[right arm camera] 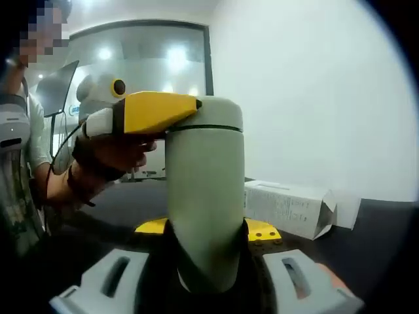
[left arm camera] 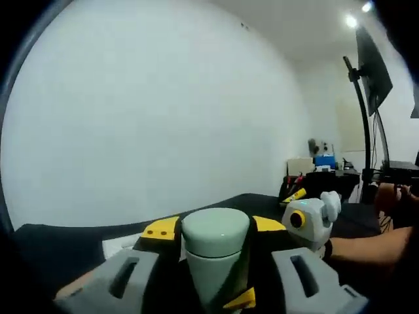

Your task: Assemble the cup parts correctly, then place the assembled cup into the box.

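A pale green cup stands upright between my right gripper's jaws, which are shut on its body. A dark seam separates its lid from the body. My left gripper comes in from the left, held by a hand, with its yellow fingers closed on the lid. In the left gripper view the lid sits between my left gripper's yellow tips, and the right gripper shows at the right. A white box lies on its side on the black table, behind the cup to the right.
A person stands at the left of the right gripper view, a forearm reaching in at the right of the left gripper view. A cluttered desk and a stand with a dark panel are far off. A white wall lies behind.
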The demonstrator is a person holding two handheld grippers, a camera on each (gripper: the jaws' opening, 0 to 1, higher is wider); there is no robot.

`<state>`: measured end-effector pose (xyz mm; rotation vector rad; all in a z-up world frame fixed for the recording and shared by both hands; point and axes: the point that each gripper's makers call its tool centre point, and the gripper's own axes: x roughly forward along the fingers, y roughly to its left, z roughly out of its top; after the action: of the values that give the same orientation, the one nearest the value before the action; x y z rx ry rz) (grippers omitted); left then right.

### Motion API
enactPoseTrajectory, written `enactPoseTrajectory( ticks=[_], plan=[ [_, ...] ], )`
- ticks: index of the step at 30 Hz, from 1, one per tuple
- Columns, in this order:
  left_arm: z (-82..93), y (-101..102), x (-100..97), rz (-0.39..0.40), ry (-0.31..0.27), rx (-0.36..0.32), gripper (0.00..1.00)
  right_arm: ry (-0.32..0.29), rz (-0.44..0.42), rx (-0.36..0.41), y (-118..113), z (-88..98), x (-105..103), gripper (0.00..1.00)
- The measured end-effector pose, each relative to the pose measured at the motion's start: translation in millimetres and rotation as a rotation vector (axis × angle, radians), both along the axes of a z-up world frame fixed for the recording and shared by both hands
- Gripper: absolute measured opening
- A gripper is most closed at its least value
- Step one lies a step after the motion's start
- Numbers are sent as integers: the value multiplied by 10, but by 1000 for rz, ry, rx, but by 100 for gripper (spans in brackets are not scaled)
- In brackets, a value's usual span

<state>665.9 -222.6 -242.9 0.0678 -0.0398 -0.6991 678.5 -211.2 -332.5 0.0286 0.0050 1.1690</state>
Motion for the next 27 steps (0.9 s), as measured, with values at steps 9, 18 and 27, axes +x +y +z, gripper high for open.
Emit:
enactPoseTrajectory(
  ticks=[9, 18, 27],
  plan=[
    [13, -27, 48, -377, -1, -91, 37, 0, -5, -1, 4, -4, -14, 40],
    [19, -45, 67, -470, 23, -78, 38, 6, -9, 8, 6, 1, 13, 40],
    [92, 32, 30, -205, 8, -128, 63, -5, -7, 0, 29, -2, -6, 40]
  ],
)
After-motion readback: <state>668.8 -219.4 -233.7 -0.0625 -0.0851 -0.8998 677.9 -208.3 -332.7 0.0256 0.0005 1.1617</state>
